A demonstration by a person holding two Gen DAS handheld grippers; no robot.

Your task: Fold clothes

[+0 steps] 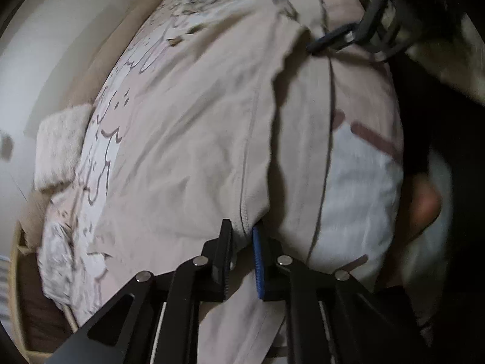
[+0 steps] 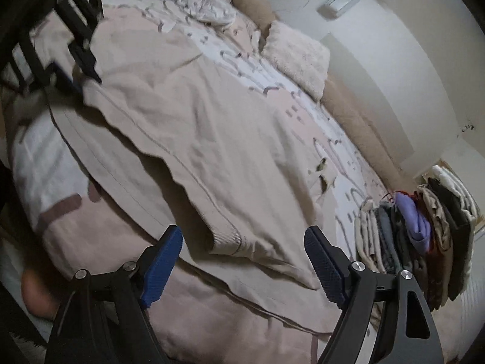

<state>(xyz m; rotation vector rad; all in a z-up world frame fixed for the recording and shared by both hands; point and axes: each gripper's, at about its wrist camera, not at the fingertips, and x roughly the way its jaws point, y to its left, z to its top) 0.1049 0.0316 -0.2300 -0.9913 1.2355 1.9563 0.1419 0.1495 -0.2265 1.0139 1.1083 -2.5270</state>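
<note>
A beige garment (image 1: 197, 139) lies spread over the bed. My left gripper (image 1: 242, 242) is shut on its near edge, with a fold of fabric pinched between the black finger and the blue pad. From the right wrist view, that left gripper (image 2: 75, 60) holds the garment's far corner. My right gripper (image 2: 242, 267) is open, its blue pads (image 2: 163, 267) wide apart just short of a ribbed cuff (image 2: 225, 241) of the garment (image 2: 197, 127). The right gripper (image 1: 330, 41) also shows at the garment's far edge in the left wrist view.
The bed has a pink and white patterned duvet (image 2: 303, 112). A fluffy white pillow (image 2: 298, 57) lies near the wall. A stack of folded clothes (image 2: 418, 236) sits at the right end of the bed. Part of a person's leg (image 1: 424, 206) is beside the bed.
</note>
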